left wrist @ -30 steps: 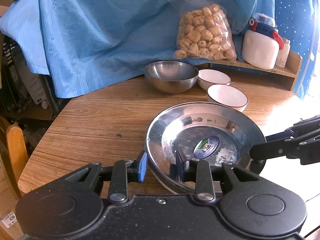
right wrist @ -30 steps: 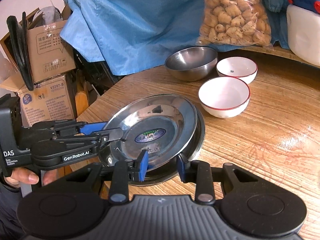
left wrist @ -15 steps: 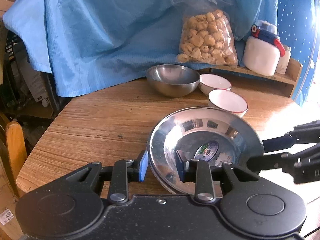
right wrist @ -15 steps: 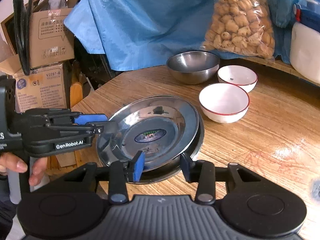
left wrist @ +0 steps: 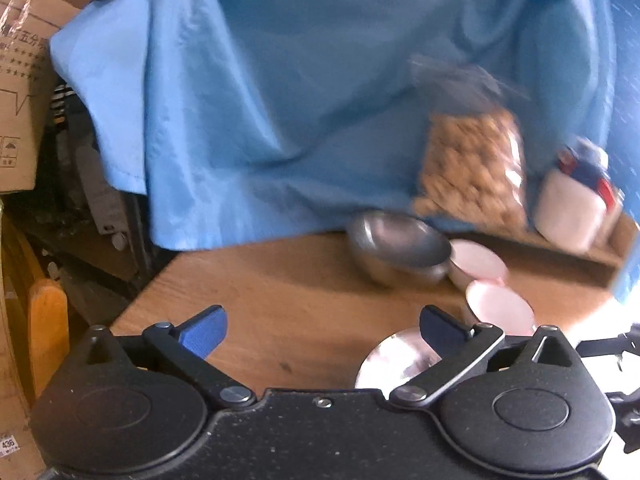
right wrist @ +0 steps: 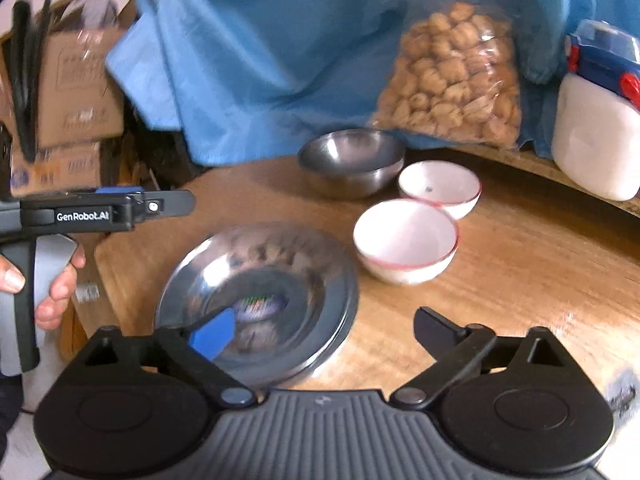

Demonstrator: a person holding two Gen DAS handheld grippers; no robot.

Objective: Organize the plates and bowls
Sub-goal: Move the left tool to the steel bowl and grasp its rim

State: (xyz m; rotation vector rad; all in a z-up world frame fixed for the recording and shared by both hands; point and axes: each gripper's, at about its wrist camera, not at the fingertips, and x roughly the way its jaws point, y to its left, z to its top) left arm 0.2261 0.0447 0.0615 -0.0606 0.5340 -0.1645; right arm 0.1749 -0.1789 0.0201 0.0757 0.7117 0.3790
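Stacked steel plates point(right wrist: 260, 292) lie flat on the wooden table point(right wrist: 520, 280); a sliver of them shows in the left wrist view point(left wrist: 396, 360). Behind them stand two white red-rimmed bowls point(right wrist: 404, 240) point(right wrist: 440, 186) and a steel bowl point(right wrist: 352, 160), which also shows in the left wrist view point(left wrist: 396, 244). My right gripper point(right wrist: 324, 330) is open and empty just above the plates' near edge. My left gripper point(left wrist: 320, 330) is open and empty, raised over the table's left part; it also shows in the right wrist view point(right wrist: 160, 202).
A bag of nuts point(right wrist: 452, 80) and a white jug point(right wrist: 596, 136) stand on a low shelf at the back right. Blue cloth point(right wrist: 260, 60) hangs behind. Cardboard boxes point(right wrist: 76, 92) and a yellow chair back point(left wrist: 48, 320) are off the table's left edge.
Both grippers have opened and let go of the top plate, which now lies on the lower plate. Both have lifted and drawn back; the left has tilted upward.
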